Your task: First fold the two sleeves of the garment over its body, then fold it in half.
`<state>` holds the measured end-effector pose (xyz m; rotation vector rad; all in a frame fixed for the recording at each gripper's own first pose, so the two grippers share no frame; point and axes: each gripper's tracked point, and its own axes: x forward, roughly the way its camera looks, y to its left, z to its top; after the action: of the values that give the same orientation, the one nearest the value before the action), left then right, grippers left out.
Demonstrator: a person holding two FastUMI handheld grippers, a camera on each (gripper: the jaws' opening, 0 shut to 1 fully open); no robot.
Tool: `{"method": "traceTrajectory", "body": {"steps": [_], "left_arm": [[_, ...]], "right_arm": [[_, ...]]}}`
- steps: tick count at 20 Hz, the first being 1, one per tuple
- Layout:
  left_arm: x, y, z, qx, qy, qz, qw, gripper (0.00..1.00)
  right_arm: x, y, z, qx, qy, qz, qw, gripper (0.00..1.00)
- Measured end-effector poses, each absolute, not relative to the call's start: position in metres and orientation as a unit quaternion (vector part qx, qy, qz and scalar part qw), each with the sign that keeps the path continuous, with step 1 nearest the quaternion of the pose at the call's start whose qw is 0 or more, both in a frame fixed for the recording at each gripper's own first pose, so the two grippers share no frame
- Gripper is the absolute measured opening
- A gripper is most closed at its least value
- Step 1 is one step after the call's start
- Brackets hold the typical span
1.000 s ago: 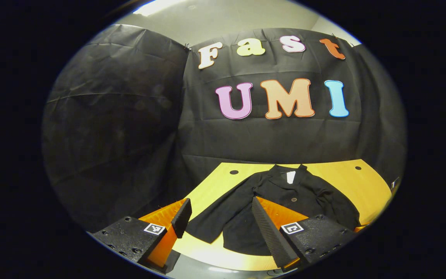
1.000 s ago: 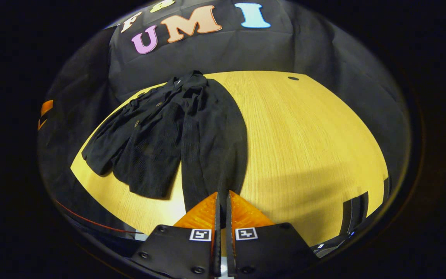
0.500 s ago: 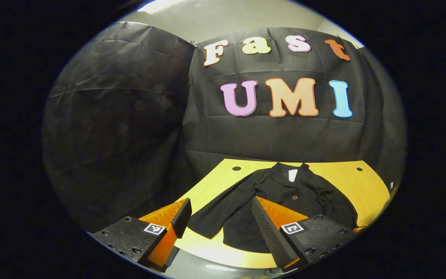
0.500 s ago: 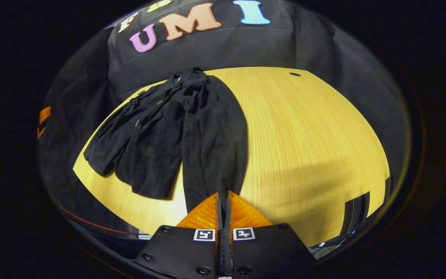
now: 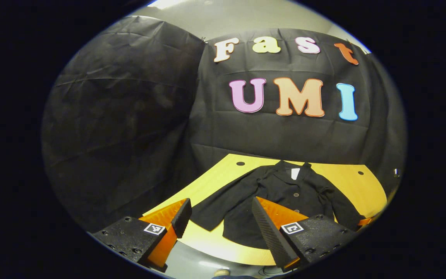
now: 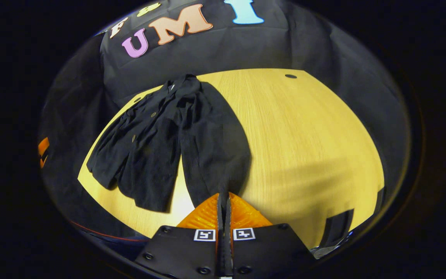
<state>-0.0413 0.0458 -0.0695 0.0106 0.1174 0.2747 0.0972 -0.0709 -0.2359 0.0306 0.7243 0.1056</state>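
A black jacket (image 5: 285, 192) lies face up on the yellow table (image 5: 211, 182), collar toward the back wall and both sleeves spread out. My left gripper (image 5: 221, 213) hovers open near the table's front edge, short of the jacket's left sleeve (image 5: 217, 207), holding nothing. In the right gripper view the jacket's body (image 6: 149, 147) lies to the left and its right sleeve (image 6: 215, 147) runs toward me. My right gripper (image 6: 223, 195) is shut on that sleeve's cuff end.
The wooden table (image 6: 304, 128) stretches bare to the right of the jacket, with a small dark hole (image 6: 290, 76) near its far edge. Black cloth walls close in behind and at the sides. A part of the left gripper (image 6: 43, 151) peeks in at the far left.
My right gripper's fingers have closed the small gap they had and now pinch the sleeve's cuff. The left gripper has drifted slightly, so the jacket sits farther right in its view.
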Motion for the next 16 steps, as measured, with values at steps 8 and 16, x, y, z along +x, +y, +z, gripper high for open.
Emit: {"method": "traceTrajectory", "body": {"steps": [8, 16], "left_arm": [[-0.016, 0.091, -0.084, 0.006, 0.081, 0.134, 0.988, 0.93], [0.022, 0.134, -0.074, 0.015, 0.078, 0.113, 0.99, 0.93]], "right_arm": [[0.178, -0.043, -0.109, 0.055, 0.258, 0.027, 0.964, 0.02], [0.256, 0.036, -0.015, 0.037, 0.188, 0.05, 0.98, 0.02]]}}
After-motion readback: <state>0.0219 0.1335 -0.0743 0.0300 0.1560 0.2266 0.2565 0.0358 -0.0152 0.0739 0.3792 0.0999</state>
